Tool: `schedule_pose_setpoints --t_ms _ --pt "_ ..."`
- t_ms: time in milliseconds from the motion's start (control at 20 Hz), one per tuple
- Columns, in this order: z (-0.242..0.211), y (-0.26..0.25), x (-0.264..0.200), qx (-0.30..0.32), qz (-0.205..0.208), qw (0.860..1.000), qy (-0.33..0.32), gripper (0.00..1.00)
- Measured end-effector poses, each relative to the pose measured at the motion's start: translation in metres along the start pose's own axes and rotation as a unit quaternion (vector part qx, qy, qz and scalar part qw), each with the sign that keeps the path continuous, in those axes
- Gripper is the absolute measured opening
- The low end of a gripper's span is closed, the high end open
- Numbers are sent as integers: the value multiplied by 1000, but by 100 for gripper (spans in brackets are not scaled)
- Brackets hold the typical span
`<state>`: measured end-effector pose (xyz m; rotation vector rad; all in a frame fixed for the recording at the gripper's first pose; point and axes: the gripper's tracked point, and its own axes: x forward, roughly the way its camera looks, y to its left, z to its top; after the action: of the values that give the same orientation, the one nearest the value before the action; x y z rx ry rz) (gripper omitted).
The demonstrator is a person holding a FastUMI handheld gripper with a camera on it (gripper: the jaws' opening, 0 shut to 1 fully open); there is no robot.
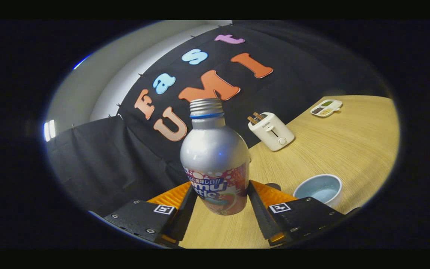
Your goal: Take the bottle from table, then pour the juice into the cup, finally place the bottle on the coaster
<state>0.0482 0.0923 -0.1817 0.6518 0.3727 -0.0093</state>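
A silver metal bottle (215,157) with an open threaded neck and a colourful label stands between my fingers. My gripper (218,201) is shut on the bottle, both fingers pressing its lower body. The whole view is tilted, and the bottle's base seems lifted above the wooden table (349,145). A pale blue cup (319,188) sits on the table just to the right of the right finger (271,200). A small dark shape peeks out behind the right finger beside the cup; I cannot tell what it is.
A white toaster (271,130) with toast in its slots stands beyond the bottle near the cloth wall. A small white divided dish (326,107) with bits of food lies far off at the table's back edge.
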Motion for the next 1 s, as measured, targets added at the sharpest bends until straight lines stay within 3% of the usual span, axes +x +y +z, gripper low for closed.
schedule_pose_setpoints --t_ms 200,450,750,1000 --pt "-5 -15 25 -77 -33 996 10 77" --pt "-22 -39 63 -169 -78 982 25 77" --pt "-43 -64 90 -222 -115 967 44 77" --pt "-46 -71 104 -256 -122 958 39 77"
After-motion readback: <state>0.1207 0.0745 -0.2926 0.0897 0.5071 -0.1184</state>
